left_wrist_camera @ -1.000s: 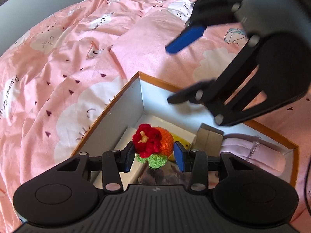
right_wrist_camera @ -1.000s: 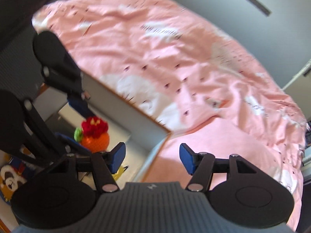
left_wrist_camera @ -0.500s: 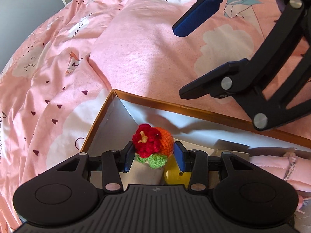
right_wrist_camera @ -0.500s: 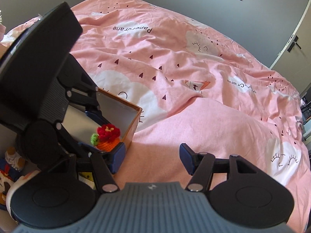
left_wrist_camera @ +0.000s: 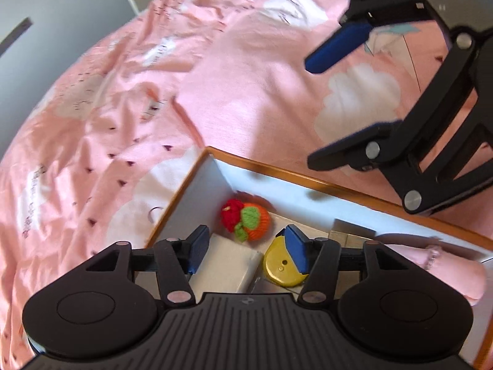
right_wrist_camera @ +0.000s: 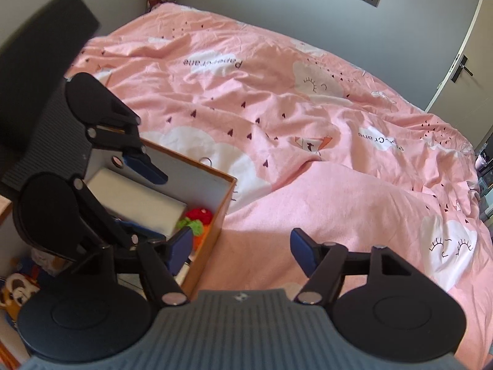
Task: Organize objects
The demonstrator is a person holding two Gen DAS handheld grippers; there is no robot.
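The crocheted toy (left_wrist_camera: 246, 219), red on top with an orange body and green leaves, lies on its side in the far left corner of the box (left_wrist_camera: 286, 172), right against the white inner walls. Nothing grips it. The left gripper (left_wrist_camera: 246, 248) hangs just above and on the near side of it, its blue fingers (left_wrist_camera: 296, 248) spreading apart with only empty space between them. Below those fingers sit a white block (left_wrist_camera: 229, 262) and, to its right, a yellow round piece (left_wrist_camera: 280, 266) partly covered by the right-hand finger. Further right in the box lie a small cardboard piece (left_wrist_camera: 351, 234) and a pale pink soft bundle (left_wrist_camera: 431, 265). From the right wrist view the toy (right_wrist_camera: 197, 220) shows tucked beside the same white block (right_wrist_camera: 135, 199), inside the orange-edged box wall (right_wrist_camera: 212, 225). The right gripper (right_wrist_camera: 240, 251) is outside the box, over the bed's pink duvet (right_wrist_camera: 308, 154), its fingers also widening and holding nothing. The duvet, printed with white clouds and small dark hearts, spreads away to grey walls and a door (right_wrist_camera: 462, 61) at far right
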